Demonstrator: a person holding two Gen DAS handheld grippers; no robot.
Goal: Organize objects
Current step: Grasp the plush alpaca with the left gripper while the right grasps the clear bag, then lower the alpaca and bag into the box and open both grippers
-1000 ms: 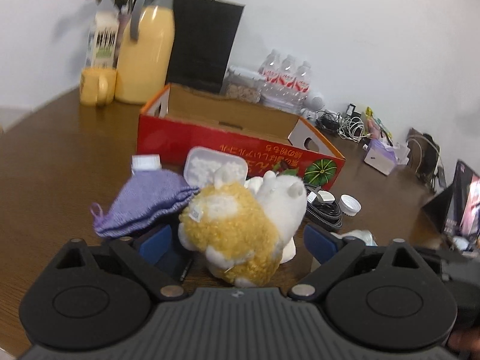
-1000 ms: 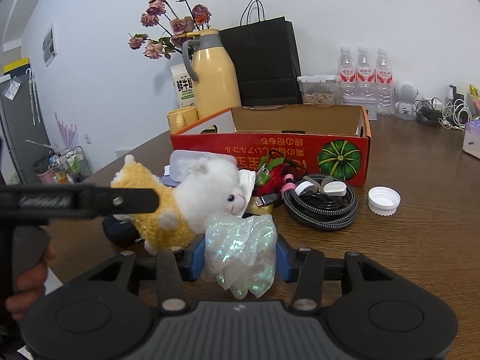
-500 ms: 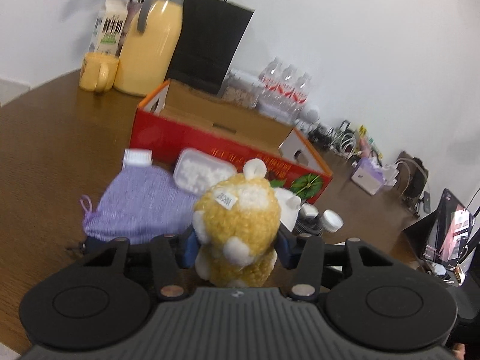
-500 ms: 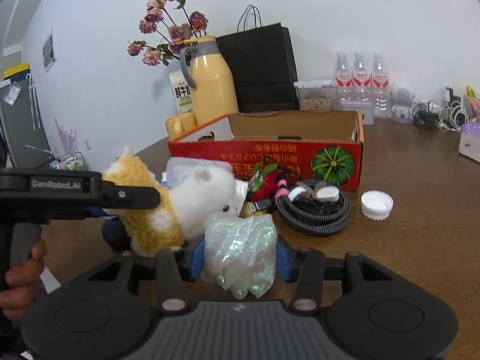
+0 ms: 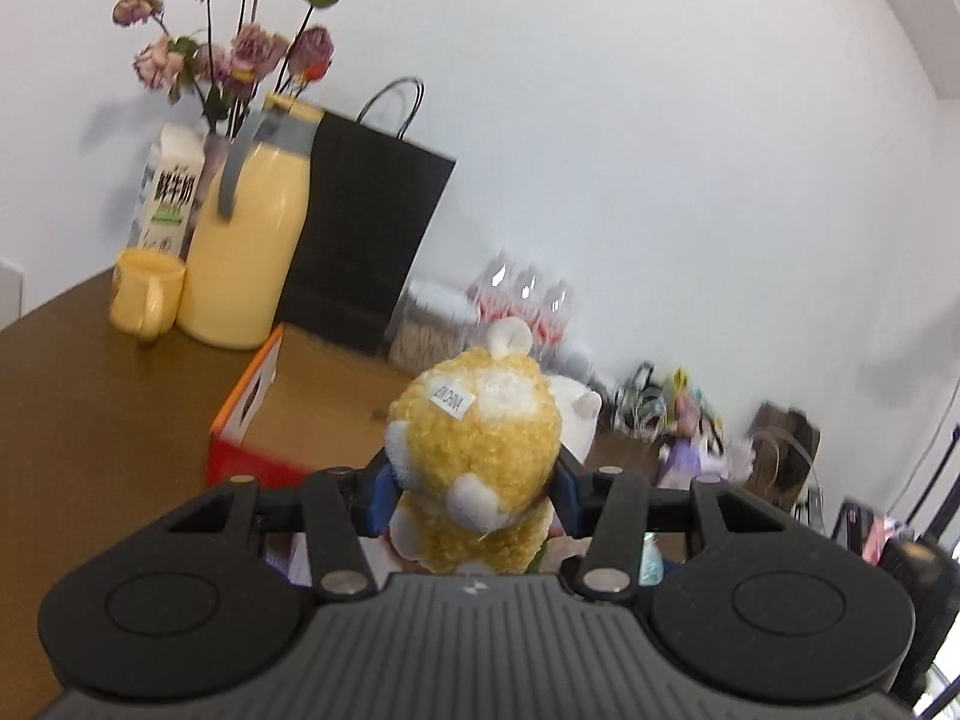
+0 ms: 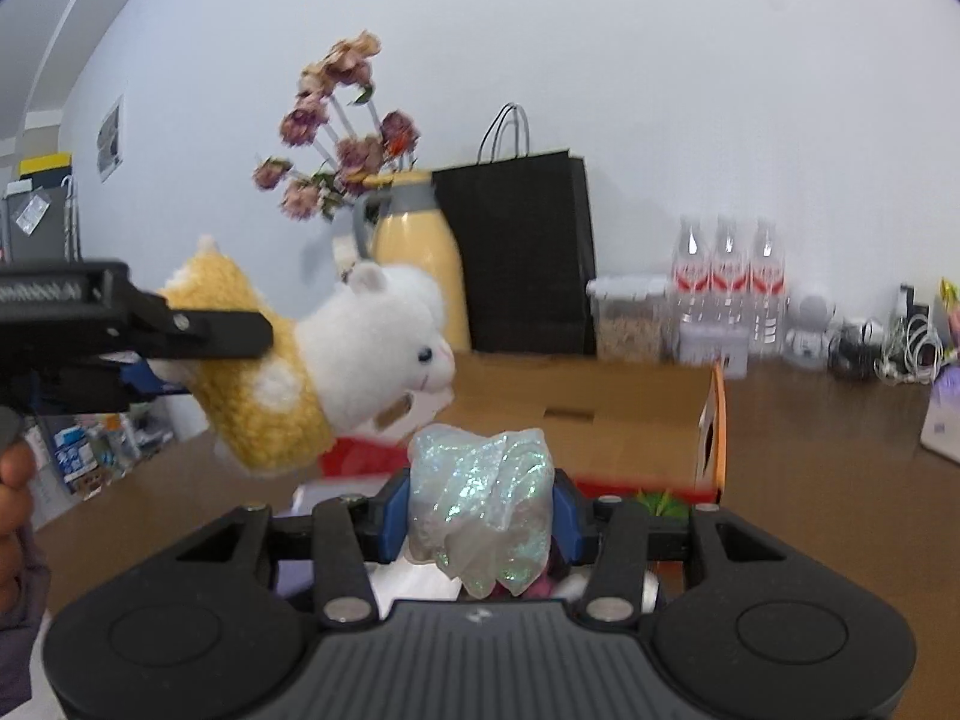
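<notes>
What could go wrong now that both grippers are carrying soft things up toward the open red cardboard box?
The yellow and white plush alpaca is pinched only at its rear by the left gripper, so its heavy head could sag or slip out. The iridescent crumpled plastic bag in the right gripper is slick and may slide free. Both loads approach the red cardboard box close together and might collide.

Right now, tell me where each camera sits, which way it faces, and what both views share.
Left wrist: sits on the left gripper, facing along its fingers over the box to the wall; its pads clamp the plush.
Right wrist: sits on the right gripper, facing the box and wall; it clamps the shiny bag; the left gripper and a hand show at left.
Shared: plush, box, flask, black bag.
</notes>
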